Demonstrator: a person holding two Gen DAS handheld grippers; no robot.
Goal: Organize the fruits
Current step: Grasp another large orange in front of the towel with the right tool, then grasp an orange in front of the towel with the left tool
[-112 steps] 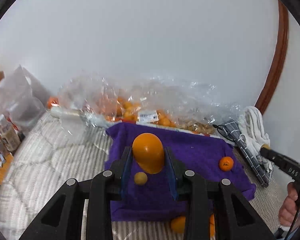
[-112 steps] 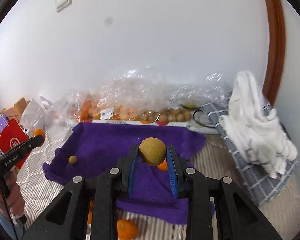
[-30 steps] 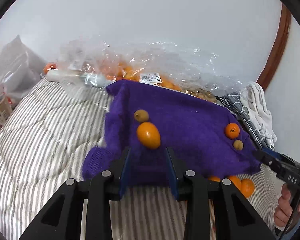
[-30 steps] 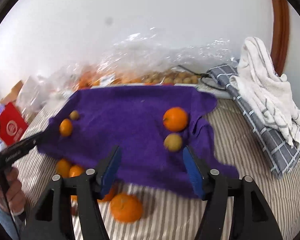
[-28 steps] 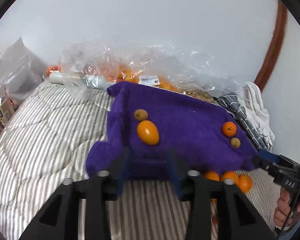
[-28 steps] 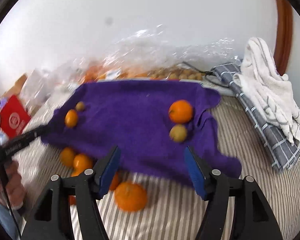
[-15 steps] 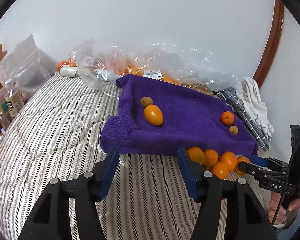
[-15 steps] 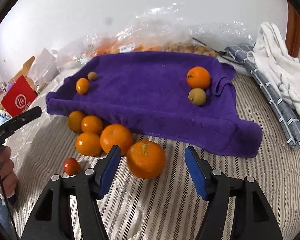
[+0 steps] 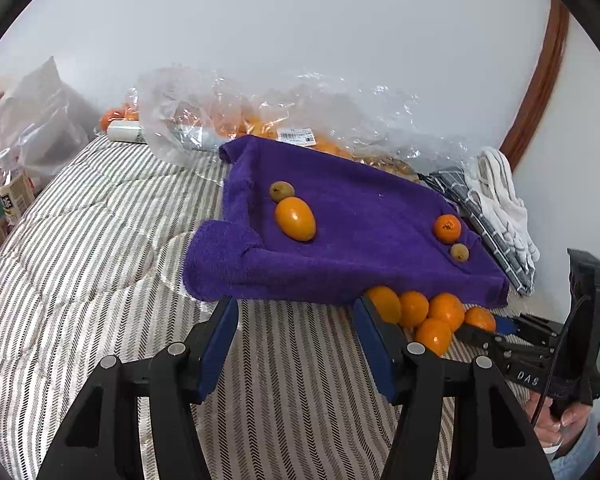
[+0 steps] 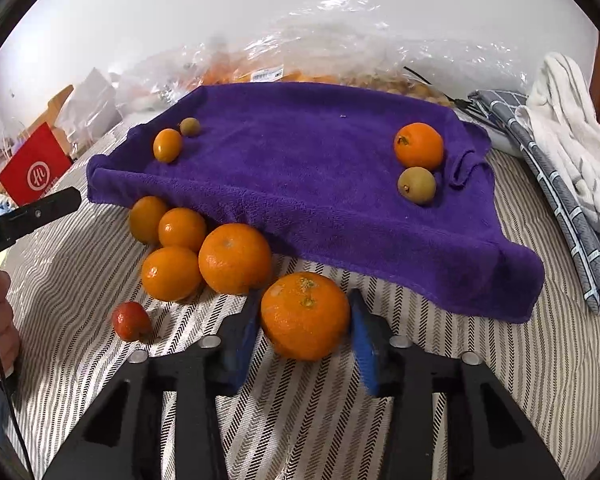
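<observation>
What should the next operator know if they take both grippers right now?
Right gripper: open, jaws around the big orange, not clamped.
Left gripper: open, empty, in front of the purple towel.
On the towel: oval orange fruit with a small brown fruit at the left; round orange with another brown fruit at the right.
Left to do: four oranges and a small red fruit on the striped bedding.

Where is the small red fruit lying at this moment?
In the right wrist view, the small red fruit lies on the striped bedcover, left of the right gripper, below the oranges.
</observation>
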